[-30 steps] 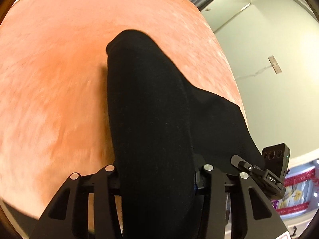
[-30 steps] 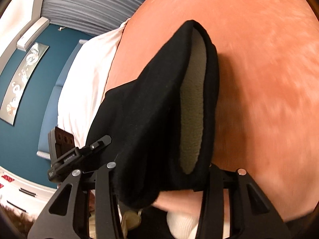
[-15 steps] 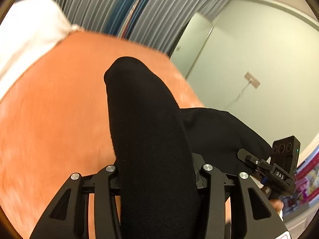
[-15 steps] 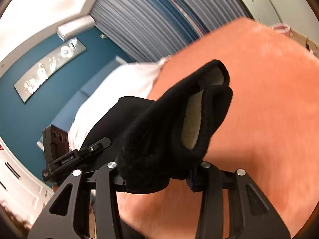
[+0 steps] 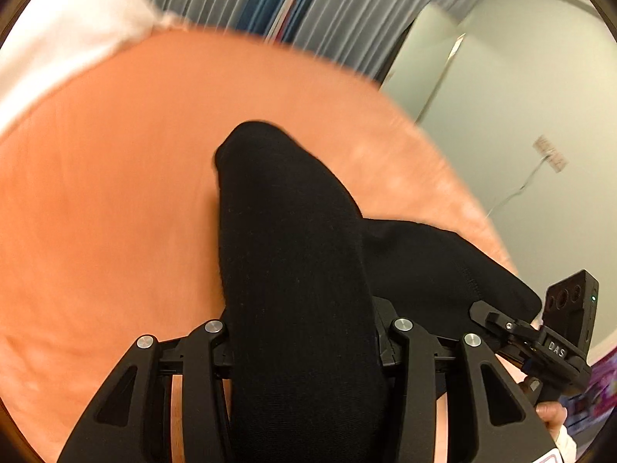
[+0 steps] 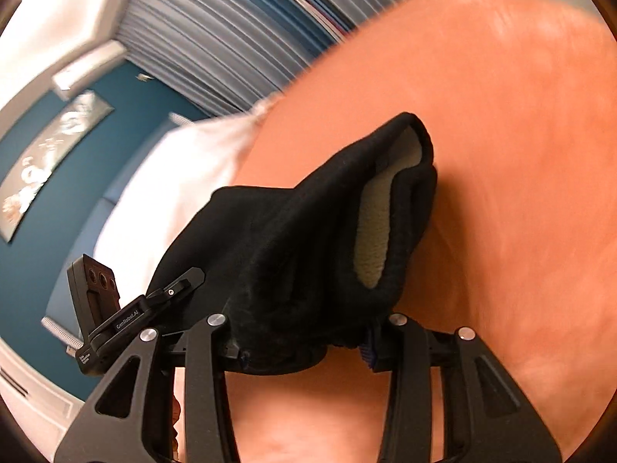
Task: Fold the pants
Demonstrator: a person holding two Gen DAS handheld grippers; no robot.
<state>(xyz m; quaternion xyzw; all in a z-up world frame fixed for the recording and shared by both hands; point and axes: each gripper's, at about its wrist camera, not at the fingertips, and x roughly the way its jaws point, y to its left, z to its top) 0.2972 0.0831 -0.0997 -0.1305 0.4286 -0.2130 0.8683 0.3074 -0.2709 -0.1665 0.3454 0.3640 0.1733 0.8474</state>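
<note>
Left wrist view: left gripper pinching a thick bunched fold of the black pants, cloth filling the gap between the jaws and running forward over the orange blanket. Compared with a second ago, aimed further along the bed: curtains, white pillow and pale wall now in sight where only blanket showed. Read as the held edge being carried across the bed, a fold in progress, not yet laid down. Right gripper at lower right, lettering "DAS" legible on its bracket.

Right wrist view: right gripper clamped on the other bunch of the pants, cream fleece lining showing inside the opening. Same swing here, teal wall now visible. Left gripper at lower left, bracket marked "GenRobot.AI"; smaller print beneath unreadable.
</note>
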